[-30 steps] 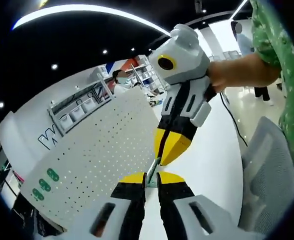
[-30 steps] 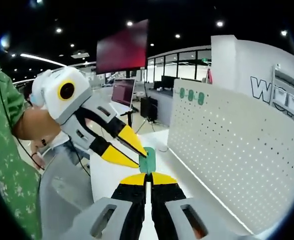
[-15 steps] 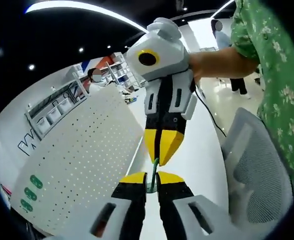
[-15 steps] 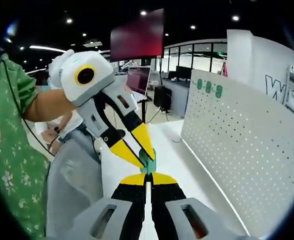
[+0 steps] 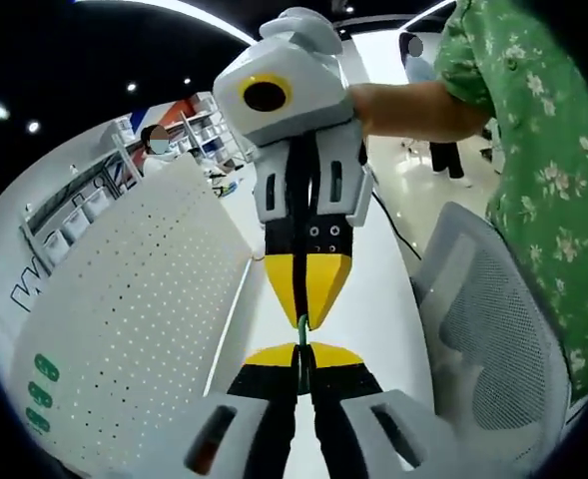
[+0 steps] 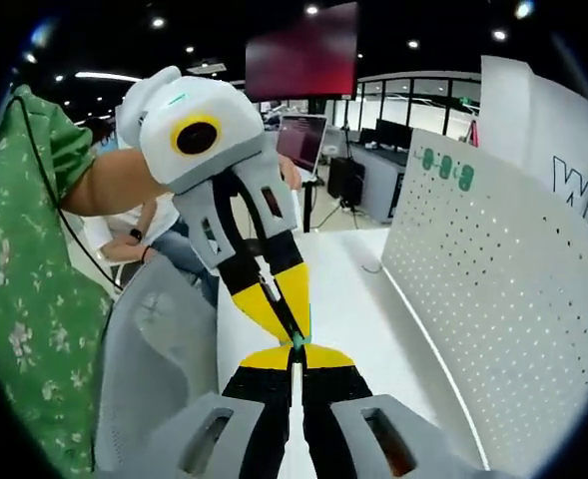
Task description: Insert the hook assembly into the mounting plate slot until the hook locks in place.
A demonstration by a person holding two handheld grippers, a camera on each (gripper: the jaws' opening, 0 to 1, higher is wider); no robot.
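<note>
My left gripper point(image 5: 299, 355) is shut on a thin green hook assembly point(image 5: 300, 329) that sticks up between its yellow tips. The right gripper point(image 5: 306, 299) comes down from above, tip to tip with it. In the right gripper view my right gripper point(image 6: 294, 355) is shut on the small green mounting plate point(image 6: 299, 337), seen edge-on. There the left gripper point(image 6: 279, 304) reaches in from the upper left, its yellow fingers point(image 6: 257, 299) right at the plate. The two green parts touch; whether the hook sits in the slot is hidden by the tips.
A white pegboard point(image 5: 124, 319) stands on the white table point(image 5: 383, 299), with small green pieces point(image 6: 443, 166) at one end. A grey mesh chair point(image 5: 498, 344) is close by. A person's green floral sleeve point(image 5: 543, 150) holds the grippers. A laptop point(image 6: 301, 140) sits further back.
The two grippers have swung into line and closed in until they meet tip to tip. The green plate, earlier seen broadside, now shows as a thin edge.
</note>
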